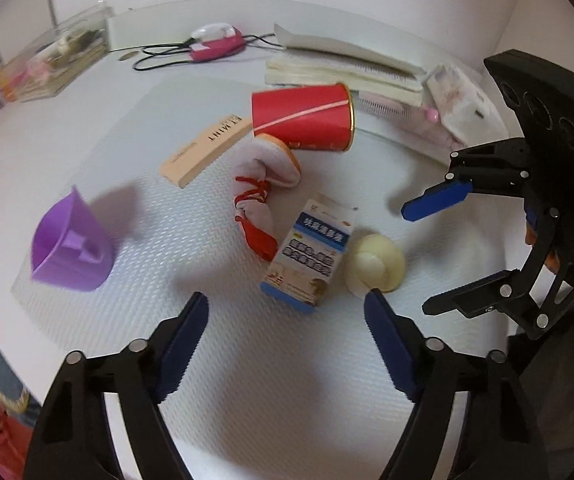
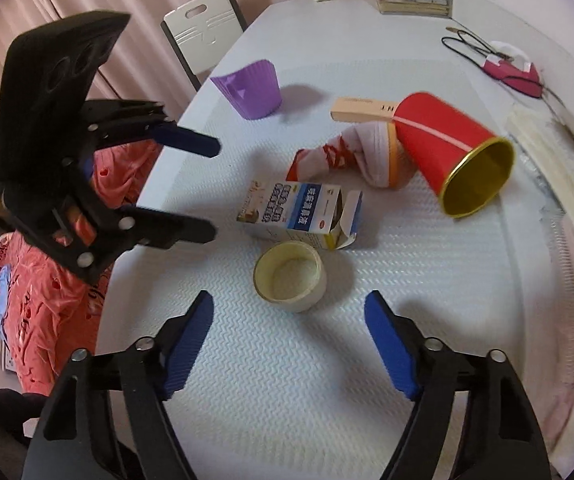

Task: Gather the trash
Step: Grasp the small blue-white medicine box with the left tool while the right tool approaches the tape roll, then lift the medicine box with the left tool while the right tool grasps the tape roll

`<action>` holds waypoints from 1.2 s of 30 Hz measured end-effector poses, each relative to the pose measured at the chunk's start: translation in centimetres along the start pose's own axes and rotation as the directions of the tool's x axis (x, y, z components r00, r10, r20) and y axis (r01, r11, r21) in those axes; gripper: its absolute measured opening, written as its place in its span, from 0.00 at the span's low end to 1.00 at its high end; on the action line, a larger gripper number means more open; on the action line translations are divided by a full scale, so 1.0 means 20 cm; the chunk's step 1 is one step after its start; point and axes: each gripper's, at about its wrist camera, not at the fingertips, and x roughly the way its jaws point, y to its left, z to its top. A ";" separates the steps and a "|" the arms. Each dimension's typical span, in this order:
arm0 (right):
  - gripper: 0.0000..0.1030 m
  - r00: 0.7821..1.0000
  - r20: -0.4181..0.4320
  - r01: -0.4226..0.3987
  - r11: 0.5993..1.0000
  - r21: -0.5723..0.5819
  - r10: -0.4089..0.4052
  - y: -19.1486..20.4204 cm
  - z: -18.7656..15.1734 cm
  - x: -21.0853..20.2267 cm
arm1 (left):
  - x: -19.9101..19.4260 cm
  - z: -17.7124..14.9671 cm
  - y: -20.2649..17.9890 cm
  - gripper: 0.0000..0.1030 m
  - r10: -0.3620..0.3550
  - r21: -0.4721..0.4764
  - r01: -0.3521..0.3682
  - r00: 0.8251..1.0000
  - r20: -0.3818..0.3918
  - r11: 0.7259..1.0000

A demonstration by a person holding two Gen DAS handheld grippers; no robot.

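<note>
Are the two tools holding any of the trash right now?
No, nothing is held. The left tool and the right tool are both open, hovering above the table, near the medicine box and the cream lid.

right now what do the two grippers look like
Both match: the left gripper and right gripper have black plastic linkage arms with silver pivot pins, and blue ribbed pads on the fingers. Each body is a black housing with round recesses. No cables or sleeves show.
</note>
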 end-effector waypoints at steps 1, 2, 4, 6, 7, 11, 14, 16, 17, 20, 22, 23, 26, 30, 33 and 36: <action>0.66 1.000 0.002 0.002 1.000 0.001 -0.002 0.01 0.00 0.01 | 0.02 0.01 0.01 0.69 -0.016 0.013 0.015 1.000 0.006 1.000; 0.65 1.000 0.004 0.003 1.000 0.001 -0.003 0.01 0.00 0.03 | 0.03 0.01 0.02 0.68 -0.029 0.017 0.029 1.000 0.011 0.999; 0.63 1.000 0.002 0.013 1.000 -0.005 -0.013 0.01 0.00 0.06 | 0.06 0.02 0.02 0.65 -0.065 0.032 0.065 0.998 0.012 0.997; 0.61 1.000 0.002 0.026 1.000 -0.018 -0.026 0.02 0.00 0.08 | 0.10 0.03 0.02 0.59 -0.079 0.062 0.079 0.997 0.005 0.995; 0.61 1.000 0.005 0.031 0.999 -0.022 -0.031 0.03 0.00 0.08 | 0.12 0.03 0.01 0.58 -0.089 0.075 0.089 0.996 0.004 0.993; 0.55 0.999 0.018 0.044 0.999 -0.024 -0.043 0.02 0.00 0.09 | 0.14 0.05 0.00 0.53 -0.127 0.089 0.124 0.991 0.034 0.988; 0.53 0.999 0.024 0.040 0.999 -0.023 -0.040 0.01 0.00 0.09 | 0.16 0.05 0.01 0.50 -0.142 0.078 0.138 0.989 0.046 0.987; 0.51 0.999 0.027 0.037 0.999 -0.026 -0.037 0.01 0.00 0.08 | 0.17 0.05 0.01 0.48 -0.151 0.067 0.148 0.988 0.041 0.987; 0.50 0.999 0.028 0.032 0.999 -0.029 -0.031 0.01 0.00 0.08 | 0.17 0.04 0.01 0.47 -0.149 0.070 0.147 0.988 0.037 0.987; 0.43 0.999 0.030 0.017 0.999 -0.037 -0.016 0.01 0.00 0.07 | 0.17 0.02 -0.01 0.42 -0.143 0.077 0.141 0.989 0.027 0.987; 0.43 0.999 0.030 0.012 0.999 -0.043 -0.011 0.00 -0.01 0.06 | 0.16 0.01 -0.02 0.42 -0.142 0.063 0.140 0.989 0.028 0.988; 0.43 1.000 0.030 0.008 0.999 -0.043 -0.007 0.00 -0.01 0.06 | 0.16 0.01 -0.01 0.42 -0.143 0.053 0.141 0.989 0.029 0.989; 0.43 1.000 0.026 0.001 0.999 -0.042 0.000 -0.01 0.00 0.07 | 0.17 0.00 -0.01 0.42 -0.137 0.020 0.137 0.990 0.028 0.990; 0.43 0.999 0.033 -0.007 0.998 -0.061 0.009 -0.01 0.00 0.07 | 0.17 0.00 -0.02 0.42 -0.107 -0.001 0.107 0.994 0.037 0.994; 0.42 0.999 0.032 -0.008 0.998 -0.069 0.011 -0.01 -0.01 0.06 | 0.17 -0.01 -0.03 0.39 -0.091 -0.016 0.091 0.995 0.034 0.996; 0.42 0.999 0.030 -0.023 0.997 -0.069 0.025 -0.03 -0.03 0.01 | 0.13 -0.02 -0.07 0.39 -0.090 -0.019 0.091 0.995 0.043 0.996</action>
